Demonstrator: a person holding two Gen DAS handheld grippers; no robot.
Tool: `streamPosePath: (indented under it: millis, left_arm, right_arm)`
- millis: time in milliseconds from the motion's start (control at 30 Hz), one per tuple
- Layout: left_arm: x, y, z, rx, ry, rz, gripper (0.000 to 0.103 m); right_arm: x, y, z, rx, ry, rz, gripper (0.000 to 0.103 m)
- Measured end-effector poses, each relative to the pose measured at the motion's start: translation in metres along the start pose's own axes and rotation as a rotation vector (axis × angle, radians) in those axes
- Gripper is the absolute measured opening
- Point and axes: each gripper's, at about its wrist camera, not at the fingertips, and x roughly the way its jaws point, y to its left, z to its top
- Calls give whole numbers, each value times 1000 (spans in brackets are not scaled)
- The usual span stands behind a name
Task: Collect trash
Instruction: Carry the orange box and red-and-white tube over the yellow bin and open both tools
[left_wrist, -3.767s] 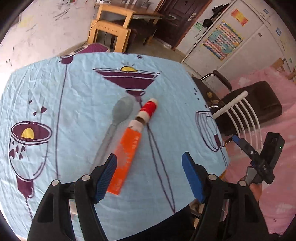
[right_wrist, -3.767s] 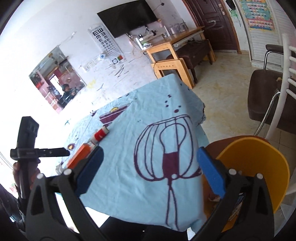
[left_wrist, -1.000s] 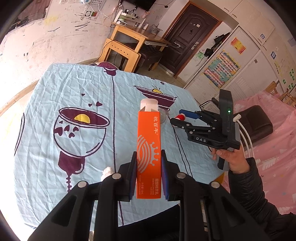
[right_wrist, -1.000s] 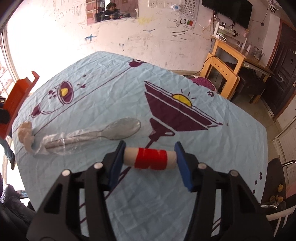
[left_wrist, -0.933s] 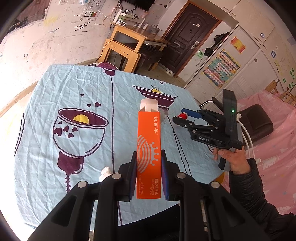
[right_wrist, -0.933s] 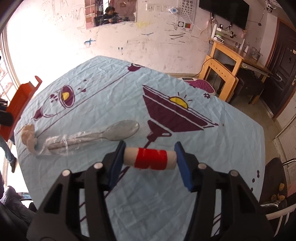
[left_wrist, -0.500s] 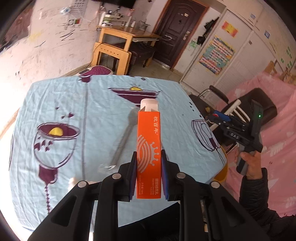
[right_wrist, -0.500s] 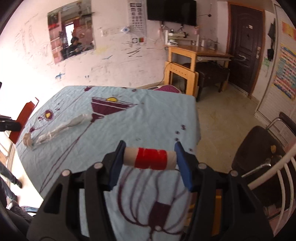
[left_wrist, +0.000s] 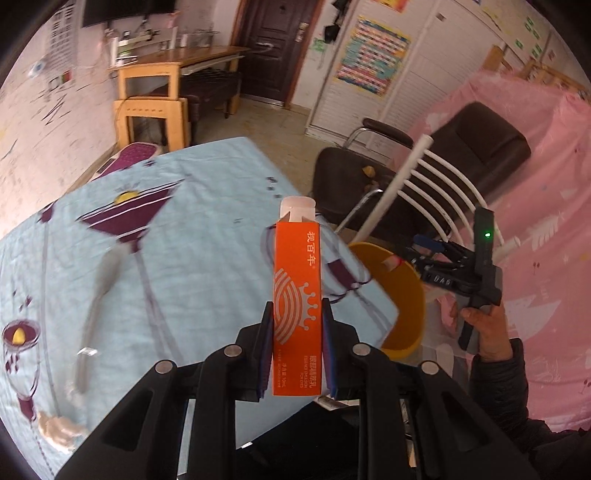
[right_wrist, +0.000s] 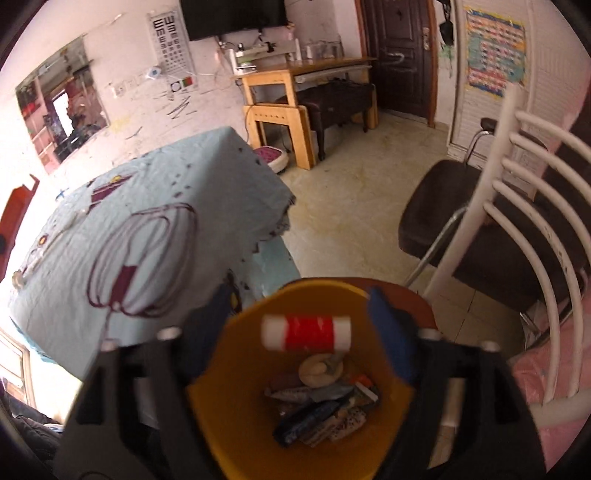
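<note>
My left gripper (left_wrist: 297, 343) is shut on an upright orange carton (left_wrist: 296, 295), held above the near right part of the blue tablecloth (left_wrist: 192, 266). My right gripper (right_wrist: 303, 325) is open above the yellow bin (right_wrist: 221, 424). The white and red tube (right_wrist: 306, 332) is loose between its spread fingers, over the bin's mouth. In the left wrist view the right gripper (left_wrist: 417, 254) sits over the yellow bin (left_wrist: 402, 295) past the table's right edge. The bin holds several wrappers (right_wrist: 321, 406).
A plastic-wrapped spoon (left_wrist: 99, 291) and a crumpled tissue (left_wrist: 59, 430) lie on the tablecloth at the left. A white slatted chair (right_wrist: 524, 229) and a dark seat (right_wrist: 443, 206) stand right of the bin. A wooden desk (right_wrist: 295, 85) is at the back wall.
My right gripper has swung from over the table to above the bin and opened, letting go of the red and white tube. My left gripper has turned right with the orange carton.
</note>
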Motion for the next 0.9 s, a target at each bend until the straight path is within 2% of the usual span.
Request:
streamPosePath:
  millis: [133, 267, 333, 533, 600, 667, 700, 733, 900]
  left_arm:
    - [37, -54, 21, 57, 35, -64, 19]
    - [79, -103, 31, 105, 44, -61, 19]
    - [103, -124, 34, 112, 67, -80, 19]
    - [160, -158, 32, 124, 138, -118, 21]
    - [169, -163, 30, 141, 139, -102, 34]
    - [172, -164, 28, 150, 126, -99, 83]
    - [171, -164, 27, 152, 112, -103, 89]
    - [169, -164, 27, 158, 92, -91, 90]
    - [144, -146, 26, 162, -19, 35, 90]
  right_arm:
    - [-12, -29, -12, 87, -59, 12, 94]
    - [-37, -74, -20, 271, -167, 59, 96]
    - [-48, -87, -21, 312, -201, 62, 96]
    - [-67, -114, -24, 401, -252, 66, 97]
    - [-68, -117, -24, 413, -259, 67, 97]
    - [-69, -120, -25, 419, -263, 67, 97]
    - [-70, -121, -25, 420, -266, 65, 97]
    - [-72, -122, -26, 422, -270, 63, 97]
    - [-79, -109, -24, 406, -304, 56, 97]
